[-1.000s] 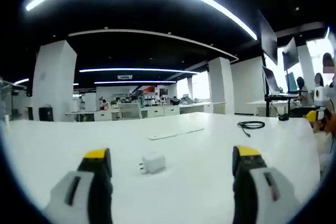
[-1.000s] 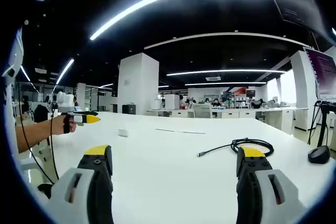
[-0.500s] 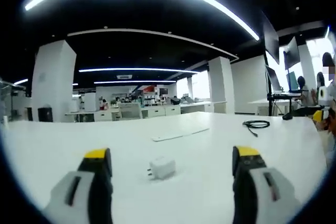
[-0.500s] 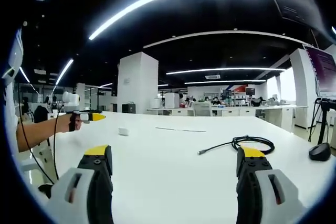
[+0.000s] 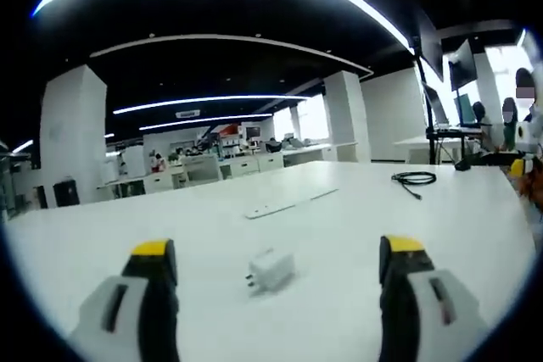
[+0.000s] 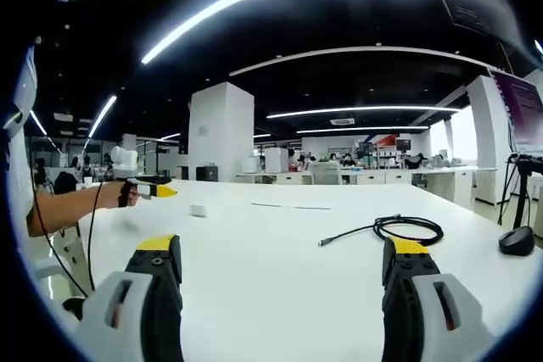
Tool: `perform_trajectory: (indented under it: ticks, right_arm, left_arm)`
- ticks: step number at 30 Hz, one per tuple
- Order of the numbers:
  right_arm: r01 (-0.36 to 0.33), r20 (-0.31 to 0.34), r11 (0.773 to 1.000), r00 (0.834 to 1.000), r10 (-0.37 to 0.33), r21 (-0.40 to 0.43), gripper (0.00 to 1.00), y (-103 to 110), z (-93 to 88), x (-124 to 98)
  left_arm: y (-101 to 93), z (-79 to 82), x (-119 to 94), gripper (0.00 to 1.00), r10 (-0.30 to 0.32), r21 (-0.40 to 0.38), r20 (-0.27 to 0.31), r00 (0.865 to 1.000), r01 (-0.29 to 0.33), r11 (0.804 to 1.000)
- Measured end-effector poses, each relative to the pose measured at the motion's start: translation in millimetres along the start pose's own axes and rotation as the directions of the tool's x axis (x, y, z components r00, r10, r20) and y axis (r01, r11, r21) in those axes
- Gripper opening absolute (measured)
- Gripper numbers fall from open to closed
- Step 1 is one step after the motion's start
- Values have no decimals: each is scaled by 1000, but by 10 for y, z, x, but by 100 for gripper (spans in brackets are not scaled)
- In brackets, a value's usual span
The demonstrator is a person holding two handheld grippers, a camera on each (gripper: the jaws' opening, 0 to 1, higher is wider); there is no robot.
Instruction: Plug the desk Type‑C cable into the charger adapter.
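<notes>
A small white charger adapter lies on the white desk, prongs pointing left, just ahead of my open left gripper, between its jaws' lines. The same adapter shows far off in the right gripper view. A coiled black Type-C cable lies on the desk ahead and slightly right of my open right gripper, its plug end pointing left toward me. The cable also appears at the far right in the left gripper view. The left gripper, held by a hand, enters the right gripper view from the left.
A thin white flat strip lies on the desk beyond the adapter. A black mouse sits at the desk's right edge. A monitor stand rises at the far right. Desks and pillars stand in the background.
The left gripper has moved forward and tilted, so the adapter now lies closer between its jaws. The right gripper view has barely shifted; the cable has not moved.
</notes>
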State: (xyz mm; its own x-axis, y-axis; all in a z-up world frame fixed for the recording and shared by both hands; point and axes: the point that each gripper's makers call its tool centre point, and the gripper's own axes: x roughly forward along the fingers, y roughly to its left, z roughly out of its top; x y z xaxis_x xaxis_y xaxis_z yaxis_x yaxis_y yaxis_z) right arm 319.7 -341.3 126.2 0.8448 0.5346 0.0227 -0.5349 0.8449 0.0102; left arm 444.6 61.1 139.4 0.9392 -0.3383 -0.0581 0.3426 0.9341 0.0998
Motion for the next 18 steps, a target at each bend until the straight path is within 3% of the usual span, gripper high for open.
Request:
perform_trajectory:
  ticks: [18]
  right_arm:
    - [6,-8,1000,1000,-6,-3,100,-18,-16,10]
  left_arm:
    - [221,-121,345,97,-69,8,-92,993,70,997]
